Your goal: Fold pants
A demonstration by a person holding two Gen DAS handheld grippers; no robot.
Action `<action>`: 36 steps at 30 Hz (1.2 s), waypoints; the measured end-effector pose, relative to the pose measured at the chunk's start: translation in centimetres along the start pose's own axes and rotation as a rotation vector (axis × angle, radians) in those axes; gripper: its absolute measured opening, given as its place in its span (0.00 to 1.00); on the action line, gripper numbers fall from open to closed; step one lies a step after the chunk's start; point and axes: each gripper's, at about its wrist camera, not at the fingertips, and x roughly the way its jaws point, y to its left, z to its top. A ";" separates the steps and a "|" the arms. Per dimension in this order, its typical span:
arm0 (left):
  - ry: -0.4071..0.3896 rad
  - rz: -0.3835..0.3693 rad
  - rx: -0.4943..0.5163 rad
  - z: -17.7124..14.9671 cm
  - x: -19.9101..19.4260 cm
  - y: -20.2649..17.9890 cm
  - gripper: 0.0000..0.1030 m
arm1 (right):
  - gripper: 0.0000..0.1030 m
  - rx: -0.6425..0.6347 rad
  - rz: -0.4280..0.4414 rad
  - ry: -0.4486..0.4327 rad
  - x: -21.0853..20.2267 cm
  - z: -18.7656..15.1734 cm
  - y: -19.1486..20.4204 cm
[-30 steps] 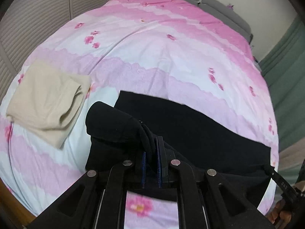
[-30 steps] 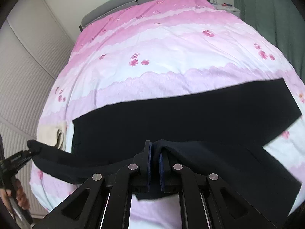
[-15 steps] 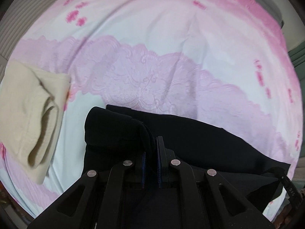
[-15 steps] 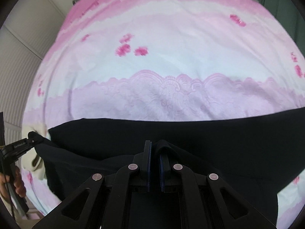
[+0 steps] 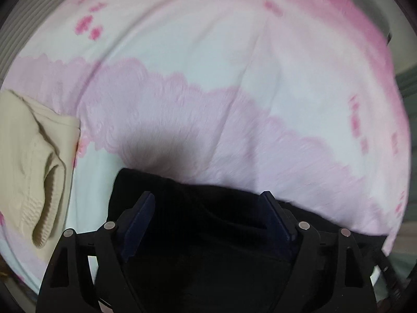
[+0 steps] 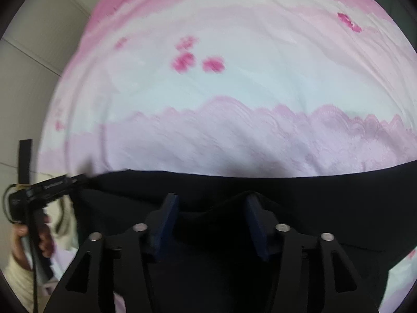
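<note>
Folded cream knitted garment (image 5: pixel 31 172) cut off at nine o'clock, black fabric pants (image 5: pixel 208 234) possibly running under gripper frame, pink floral bedspread (image 5: pixel 234 78) motion-blurred

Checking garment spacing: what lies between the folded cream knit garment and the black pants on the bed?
Only bare pink-and-white floral bedcover separates the folded cream knit garment from the black pants, seen in the left wrist view.

matt black cloth pants (image 5: pixel 208 224), ribbed beige knit (image 5: pixel 34 167), smooth printed cotton bedspread (image 5: pixel 208 78)
</note>
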 end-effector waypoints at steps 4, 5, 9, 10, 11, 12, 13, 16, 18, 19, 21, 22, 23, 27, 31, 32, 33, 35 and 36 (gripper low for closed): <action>-0.054 -0.045 0.176 -2.7 -4.4 -2.3 0.79 | 0.60 -0.016 0.002 -0.103 -4.5 -1.5 1.0; -0.078 -0.054 0.232 -3.7 -5.7 -3.0 0.79 | 0.62 -0.021 -0.003 -0.121 -5.4 -2.0 1.1; -0.145 -0.119 0.422 -9.2 -10.2 -5.1 0.79 | 0.63 -0.041 -0.063 -0.182 -9.4 -5.7 0.5; -0.150 -0.127 0.450 -9.9 -11.2 -5.9 0.79 | 0.64 -0.041 -0.080 -0.194 -10.5 -6.9 0.0; -0.162 -0.142 0.504 -11.9 -12.1 -6.5 0.79 | 0.65 -0.036 -0.102 -0.205 -11.6 -8.4 -0.5; -0.168 -0.149 0.536 -13.2 -12.6 -6.9 0.79 | 0.65 -0.032 -0.121 -0.211 -12.3 -9.5 -0.8; -0.176 -0.155 0.576 -14.5 -13.0 -7.5 0.79 | 0.65 -0.022 -0.154 -0.219 -13.4 -11.2 -1.6; -0.184 -0.170 0.712 -19.9 -13.8 -9.5 0.79 | 0.65 0.020 -0.204 -0.219 -15.5 -15.7 -3.2; -0.172 -0.185 0.782 -22.6 -13.6 -10.4 0.79 | 0.65 0.053 -0.233 -0.215 -16.3 -18.4 -4.1; -0.156 -0.196 0.828 -24.4 -13.4 -11.0 0.79 | 0.65 0.074 -0.253 -0.213 -16.9 -20.5 -4.9; -0.134 -0.202 0.885 -26.8 -12.9 -11.8 0.79 | 0.65 0.106 -0.291 -0.201 -17.3 -23.3 -6.2; -0.121 -0.196 0.920 -28.3 -12.6 -12.3 0.79 | 0.65 0.122 -0.314 -0.192 -17.4 -25.2 -6.8; -0.114 -0.197 0.942 -29.4 -12.4 -12.7 0.79 | 0.65 0.136 -0.327 -0.185 -17.4 -26.6 -7.4; -0.065 -0.231 0.980 -33.4 -12.0 -14.0 0.79 | 0.65 0.207 -0.362 -0.144 -17.0 -31.7 -9.5; -0.026 -0.225 1.024 -37.5 -11.3 -15.1 0.79 | 0.65 0.249 -0.384 -0.100 -16.3 -36.1 -11.4; -0.011 -0.222 1.036 -38.7 -11.1 -15.4 0.79 | 0.65 0.251 -0.386 -0.089 -16.0 -36.7 -11.8; -0.003 -0.221 1.042 -39.4 -10.9 -15.4 0.79 | 0.65 0.253 -0.397 -0.068 -15.5 -37.5 -12.4; 0.016 -0.197 1.060 -41.3 -10.4 -15.9 0.79 | 0.65 0.242 -0.415 -0.037 -14.5 -38.4 -13.3; 0.018 -0.184 1.067 -42.1 -10.3 -16.0 0.79 | 0.65 0.231 -0.431 -0.014 -13.8 -39.0 -13.9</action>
